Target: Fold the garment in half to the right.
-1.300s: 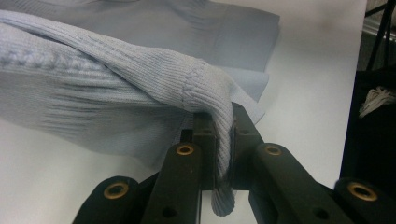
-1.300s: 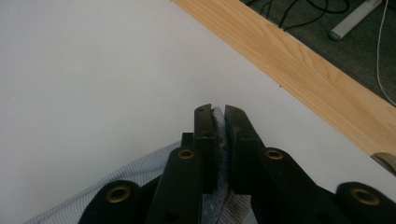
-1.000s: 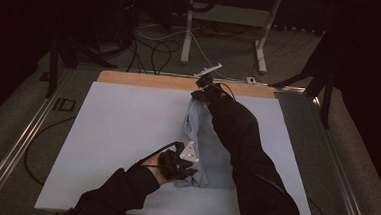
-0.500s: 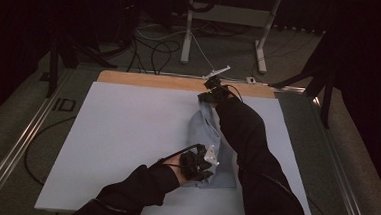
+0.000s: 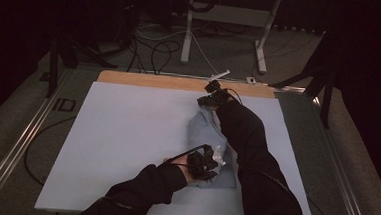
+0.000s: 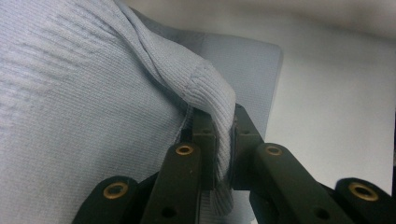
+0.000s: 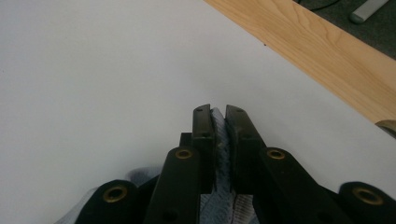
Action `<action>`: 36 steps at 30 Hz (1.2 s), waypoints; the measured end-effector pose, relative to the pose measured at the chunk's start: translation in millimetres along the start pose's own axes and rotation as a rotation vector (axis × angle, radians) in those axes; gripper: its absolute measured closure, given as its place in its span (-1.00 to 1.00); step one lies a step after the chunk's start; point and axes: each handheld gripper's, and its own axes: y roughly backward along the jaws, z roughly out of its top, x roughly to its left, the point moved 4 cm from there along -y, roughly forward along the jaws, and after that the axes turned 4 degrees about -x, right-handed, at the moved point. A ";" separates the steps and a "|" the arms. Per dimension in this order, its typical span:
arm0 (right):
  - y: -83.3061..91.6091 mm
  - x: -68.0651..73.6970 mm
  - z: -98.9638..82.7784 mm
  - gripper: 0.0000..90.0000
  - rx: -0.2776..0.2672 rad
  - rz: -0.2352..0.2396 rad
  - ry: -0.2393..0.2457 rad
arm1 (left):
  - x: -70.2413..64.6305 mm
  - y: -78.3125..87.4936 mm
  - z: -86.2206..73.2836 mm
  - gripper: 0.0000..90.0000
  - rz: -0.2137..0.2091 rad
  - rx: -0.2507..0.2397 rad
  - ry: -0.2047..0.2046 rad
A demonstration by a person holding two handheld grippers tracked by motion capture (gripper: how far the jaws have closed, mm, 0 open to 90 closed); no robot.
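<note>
On the white tabletop (image 5: 126, 143) in a dark room, my left gripper (image 5: 206, 164) pinches the pale-blue knit garment (image 5: 211, 139) near the near edge, my outstretched right gripper (image 5: 213, 96) clamping its far end by the wooden far edge (image 5: 150, 80).

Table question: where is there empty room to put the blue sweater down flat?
The white sheet lies bare from its left edge to the blue sweater. A narrower strip is free right of the person's sleeve. It is crowded where both grippers pinch the sweater.
</note>
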 end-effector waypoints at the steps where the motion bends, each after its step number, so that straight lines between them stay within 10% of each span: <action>1: -0.4 -0.5 -0.7 0.84 0.001 0.005 -0.006 | 0.3 -1.5 1.1 0.90 -0.003 -0.001 0.004; 8: 0.6 -4.7 -2.7 0.71 -0.008 0.003 -0.008 | 0.6 -8.1 6.9 0.90 -0.009 -0.009 0.029; 13: 6.0 -9.4 -7.0 -0.18 -0.045 0.000 -0.044 | -1.0 -8.9 8.6 0.77 -0.047 -0.030 0.040; 19: 14.7 -15.2 -9.7 -0.70 -0.073 0.043 -0.085 | -9.0 -9.1 13.4 0.53 -0.098 -0.047 0.023; 36: 42.1 -18.9 -22.1 -0.78 -0.122 0.011 -0.073 | -14.9 11.6 20.8 -0.50 -0.131 -0.127 0.023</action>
